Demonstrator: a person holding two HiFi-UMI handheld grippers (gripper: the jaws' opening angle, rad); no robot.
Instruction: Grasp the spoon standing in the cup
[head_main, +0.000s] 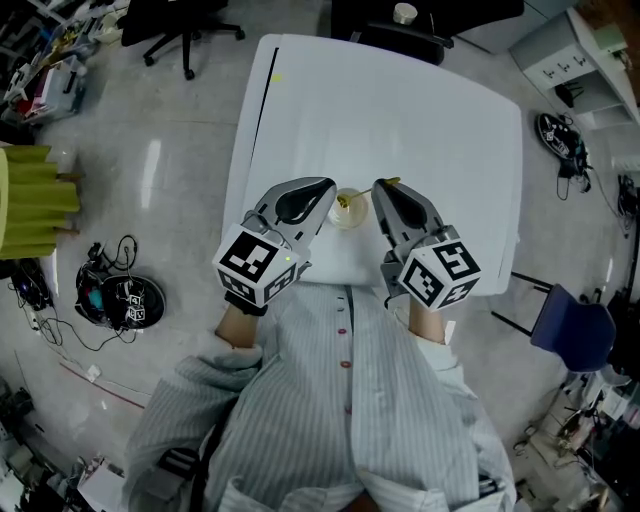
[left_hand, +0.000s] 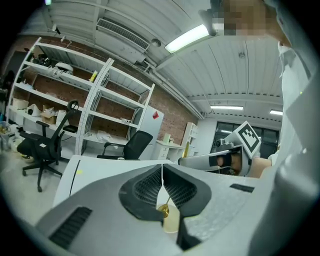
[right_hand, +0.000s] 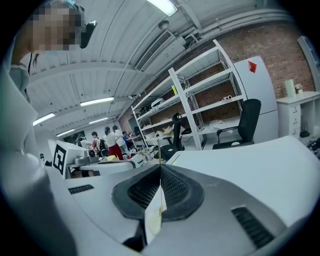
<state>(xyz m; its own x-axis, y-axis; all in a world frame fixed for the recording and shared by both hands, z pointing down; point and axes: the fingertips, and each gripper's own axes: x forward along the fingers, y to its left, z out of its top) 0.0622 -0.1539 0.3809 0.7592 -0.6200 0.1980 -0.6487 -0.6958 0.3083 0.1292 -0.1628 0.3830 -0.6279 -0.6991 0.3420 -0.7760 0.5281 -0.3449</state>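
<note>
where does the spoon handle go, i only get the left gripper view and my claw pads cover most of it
Observer: In the head view the spoon slants from the cup up to the tip of the right claw.
Operator: is that claw actually on it
Observer: It looks so. The right gripper view shows its jaws closed, with the thin handle poking up out of the seam between them.
Operator: where is the cup on the table
Observer: Head view: it stands on the white table in the half nearer the person, between the left claw and the right one.
</note>
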